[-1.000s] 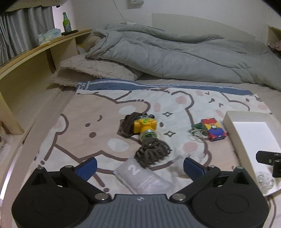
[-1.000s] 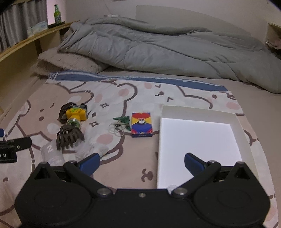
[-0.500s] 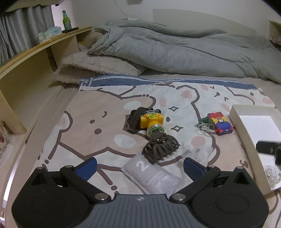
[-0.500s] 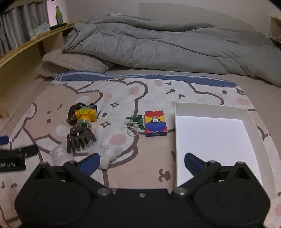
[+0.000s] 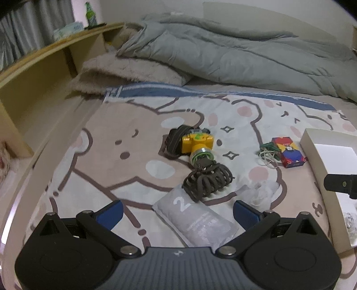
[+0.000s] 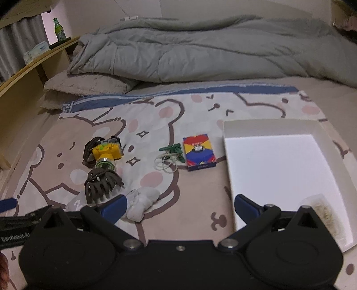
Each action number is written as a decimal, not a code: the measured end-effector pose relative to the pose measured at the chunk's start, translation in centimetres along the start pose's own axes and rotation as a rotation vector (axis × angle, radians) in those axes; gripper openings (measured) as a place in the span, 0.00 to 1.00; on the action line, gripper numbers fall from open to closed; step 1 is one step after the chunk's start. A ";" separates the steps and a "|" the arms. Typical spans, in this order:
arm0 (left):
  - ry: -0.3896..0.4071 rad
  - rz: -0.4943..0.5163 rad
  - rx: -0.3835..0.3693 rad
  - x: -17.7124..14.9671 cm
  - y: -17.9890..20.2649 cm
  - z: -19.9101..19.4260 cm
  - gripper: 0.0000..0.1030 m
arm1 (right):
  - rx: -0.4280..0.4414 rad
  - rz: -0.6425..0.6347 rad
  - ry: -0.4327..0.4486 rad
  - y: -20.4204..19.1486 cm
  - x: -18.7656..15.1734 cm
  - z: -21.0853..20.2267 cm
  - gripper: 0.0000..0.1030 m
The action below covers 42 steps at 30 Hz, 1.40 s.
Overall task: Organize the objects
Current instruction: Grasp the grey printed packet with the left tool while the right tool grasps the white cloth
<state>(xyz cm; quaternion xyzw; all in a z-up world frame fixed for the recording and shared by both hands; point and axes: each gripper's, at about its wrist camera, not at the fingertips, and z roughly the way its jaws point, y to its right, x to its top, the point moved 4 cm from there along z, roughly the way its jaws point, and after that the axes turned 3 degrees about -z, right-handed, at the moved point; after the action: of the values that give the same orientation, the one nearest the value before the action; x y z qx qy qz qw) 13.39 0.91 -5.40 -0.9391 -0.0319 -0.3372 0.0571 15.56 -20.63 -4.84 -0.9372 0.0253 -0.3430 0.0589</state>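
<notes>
On the bear-print blanket lie a yellow headlamp (image 5: 197,142) (image 6: 107,151), a brown hair claw (image 5: 208,179) (image 6: 101,185), a grey pouch marked 2 (image 5: 196,217), a crumpled clear bag (image 5: 263,189) (image 6: 142,200), white rubber bands with a green clip (image 6: 168,159) (image 5: 267,154) and a colourful card box (image 6: 198,154) (image 5: 289,151). A white tray (image 6: 279,160) (image 5: 316,142) sits to the right, holding a small clear packet (image 6: 324,214). My left gripper (image 5: 177,212) is open above the pouch. My right gripper (image 6: 179,205) is open above the blanket beside the tray's left edge.
A grey duvet (image 6: 200,51) and a fluffy pillow (image 5: 129,71) lie at the far side of the bed. A wooden shelf (image 5: 44,73) runs along the left, with a green bottle (image 5: 90,13) and a tissue pack on top.
Both grippers have shifted back and left a little, so the objects sit further right in each view. The small packet in the tray has come into the right wrist view. Nothing was grasped.
</notes>
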 end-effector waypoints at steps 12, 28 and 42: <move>-0.052 -0.025 0.051 -1.0 1.5 3.1 1.00 | 0.022 0.067 -0.086 -1.5 0.6 5.3 1.00; -0.162 -0.182 0.041 0.2 0.7 10.4 1.00 | 0.167 0.278 -0.279 -3.1 0.7 13.3 0.65; -0.271 -0.097 0.044 -0.9 2.1 14.0 1.00 | 0.206 0.313 -0.377 -1.8 0.3 16.2 0.63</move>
<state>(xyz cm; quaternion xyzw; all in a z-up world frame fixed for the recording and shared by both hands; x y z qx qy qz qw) 21.69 0.58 -16.85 -0.9719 -0.0921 -0.2090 0.0562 26.23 -17.38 -16.71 -0.9582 0.1235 -0.1500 0.2101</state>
